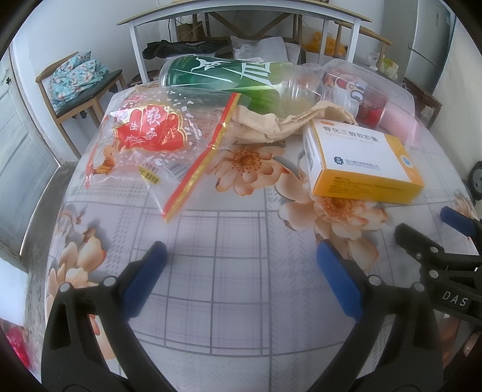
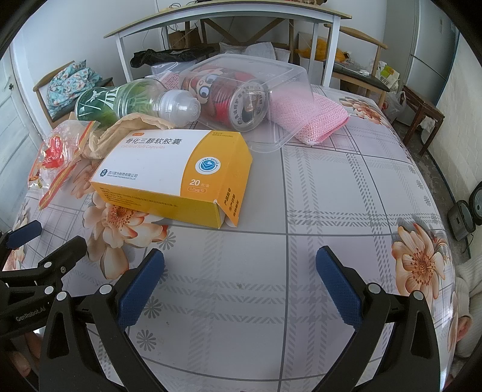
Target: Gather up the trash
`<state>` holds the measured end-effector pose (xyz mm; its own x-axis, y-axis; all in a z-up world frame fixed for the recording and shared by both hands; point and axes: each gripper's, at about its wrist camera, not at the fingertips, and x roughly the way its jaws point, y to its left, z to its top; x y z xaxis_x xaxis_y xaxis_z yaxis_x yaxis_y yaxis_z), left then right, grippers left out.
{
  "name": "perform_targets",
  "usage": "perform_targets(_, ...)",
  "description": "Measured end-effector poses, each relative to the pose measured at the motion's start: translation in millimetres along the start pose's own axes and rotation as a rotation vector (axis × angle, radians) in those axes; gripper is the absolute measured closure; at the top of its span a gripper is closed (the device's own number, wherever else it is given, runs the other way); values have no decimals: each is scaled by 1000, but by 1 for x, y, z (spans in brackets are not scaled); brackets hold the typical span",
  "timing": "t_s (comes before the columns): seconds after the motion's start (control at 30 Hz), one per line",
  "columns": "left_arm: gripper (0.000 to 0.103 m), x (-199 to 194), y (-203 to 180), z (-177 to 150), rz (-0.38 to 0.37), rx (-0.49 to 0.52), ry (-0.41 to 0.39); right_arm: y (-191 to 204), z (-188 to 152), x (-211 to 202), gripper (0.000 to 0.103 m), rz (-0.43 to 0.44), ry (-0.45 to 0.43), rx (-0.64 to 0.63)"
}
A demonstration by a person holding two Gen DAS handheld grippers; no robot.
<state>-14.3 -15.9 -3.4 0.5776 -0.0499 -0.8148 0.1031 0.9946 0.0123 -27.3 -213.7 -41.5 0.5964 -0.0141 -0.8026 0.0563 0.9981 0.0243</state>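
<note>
Lived-in home room. Table under a floral plaid plastic tablecloth point(image 2: 346, 187); wooden chair with a flowered blue cushion point(image 1: 75, 75) by the wall; white-framed desk point(image 1: 241, 18) behind, bags and clutter underneath; tall grey-white fridge point(image 1: 433, 39) in the corner; white panelled door point(image 1: 15, 144) at left.

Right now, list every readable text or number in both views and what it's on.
"骨化三醇软胶囊" / "Calcitriol Soft Capsules": top of the medicine box.
"20": medicine box top, orange part.
"DAS": right hand-held gripper body.
"GenRobot.AI": left hand-held gripper body.
Green bottle, snack bag, can: print stylised or blurred, unreadable.
</note>
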Motion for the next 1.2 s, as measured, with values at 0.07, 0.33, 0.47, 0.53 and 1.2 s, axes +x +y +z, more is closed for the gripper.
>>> perform_targets(0.07, 7, 0, -1, 0, -1, 2, 1, 0, 0, 0, 6, 0, 0, 0)
perform_targets(0.33, 7, -12, 6, -10, 3, 14, 29, 0, 0, 0, 6, 0, 0, 0)
perform_targets(0.47, 7, -41, 30, -7, 8, -13, -22, 0, 0, 0, 6, 0, 0, 0)
perform_targets(0.53, 7, -49, 40, 3, 11, -13, -41, 0, 0, 0, 6, 0, 0, 0)
perform_targets(1.2, 7, 31, 63, 87, -72, 142, -2, 0, 0, 0, 6, 0, 0, 0)
